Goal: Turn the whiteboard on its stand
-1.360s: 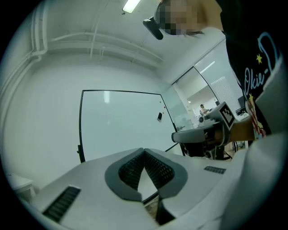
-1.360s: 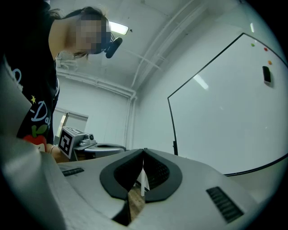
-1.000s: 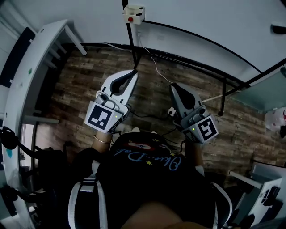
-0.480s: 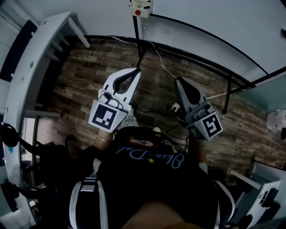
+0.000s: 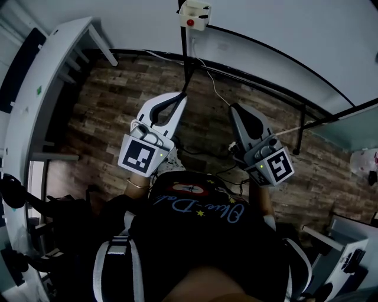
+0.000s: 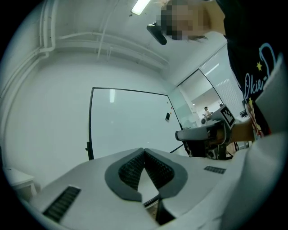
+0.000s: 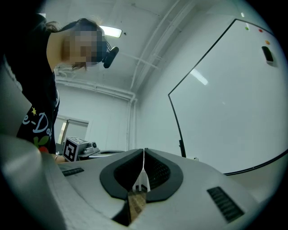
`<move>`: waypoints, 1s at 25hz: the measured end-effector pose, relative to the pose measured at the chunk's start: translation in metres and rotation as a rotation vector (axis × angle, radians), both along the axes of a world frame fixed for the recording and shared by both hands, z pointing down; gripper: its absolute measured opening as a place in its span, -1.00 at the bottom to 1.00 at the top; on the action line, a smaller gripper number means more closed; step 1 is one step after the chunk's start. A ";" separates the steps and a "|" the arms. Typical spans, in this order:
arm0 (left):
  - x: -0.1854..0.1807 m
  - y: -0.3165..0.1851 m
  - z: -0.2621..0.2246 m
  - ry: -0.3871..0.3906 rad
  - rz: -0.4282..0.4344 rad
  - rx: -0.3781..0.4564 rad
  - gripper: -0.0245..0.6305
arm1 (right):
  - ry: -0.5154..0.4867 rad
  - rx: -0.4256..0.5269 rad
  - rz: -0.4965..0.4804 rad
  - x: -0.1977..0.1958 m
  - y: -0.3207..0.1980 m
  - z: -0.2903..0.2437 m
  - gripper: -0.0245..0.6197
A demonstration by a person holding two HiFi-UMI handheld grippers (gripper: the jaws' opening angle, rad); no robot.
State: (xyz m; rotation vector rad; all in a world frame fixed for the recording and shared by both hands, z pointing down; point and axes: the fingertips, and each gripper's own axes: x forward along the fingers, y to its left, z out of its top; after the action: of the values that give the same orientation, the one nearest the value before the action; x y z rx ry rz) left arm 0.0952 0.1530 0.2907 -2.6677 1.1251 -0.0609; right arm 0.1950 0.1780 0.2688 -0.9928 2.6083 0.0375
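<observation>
In the head view the whiteboard [image 5: 277, 35] fills the upper frame, with the left tool [image 5: 181, 96] and right tool [image 5: 233, 108] below it, and the left gripper view, then the right gripper view, show each tool clenched and empty facing the whiteboard, so this is seemingly the approach, which next calls for opening onto its frame

Wood-plank floor [image 5: 118, 100] w/ white table [image 5: 47, 71] (L side); ceiling strip light [image 6: 140, 6].
</observation>
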 end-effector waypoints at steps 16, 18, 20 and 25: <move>-0.054 -0.038 0.011 0.004 -0.057 -0.028 -0.89 | 0.074 -0.031 -0.065 -0.059 -0.050 0.014 -0.86; -0.058 -0.044 0.012 0.006 -0.062 -0.031 -0.89 | 0.062 -0.034 -0.077 -0.065 -0.055 0.012 -0.86; -0.062 -0.048 0.014 0.008 -0.068 -0.037 -0.89 | 0.058 -0.038 -0.086 -0.070 -0.061 0.013 -0.86; -0.075 -0.059 0.015 0.009 -0.079 -0.037 -0.89 | 0.077 -0.042 -0.091 -0.082 -0.073 0.015 -0.86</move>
State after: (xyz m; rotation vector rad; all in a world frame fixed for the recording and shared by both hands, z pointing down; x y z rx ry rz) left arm 0.0206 0.0935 0.3054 -2.6571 1.2444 -0.0848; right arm 0.1129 0.1048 0.2840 -0.9018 2.7322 -0.0014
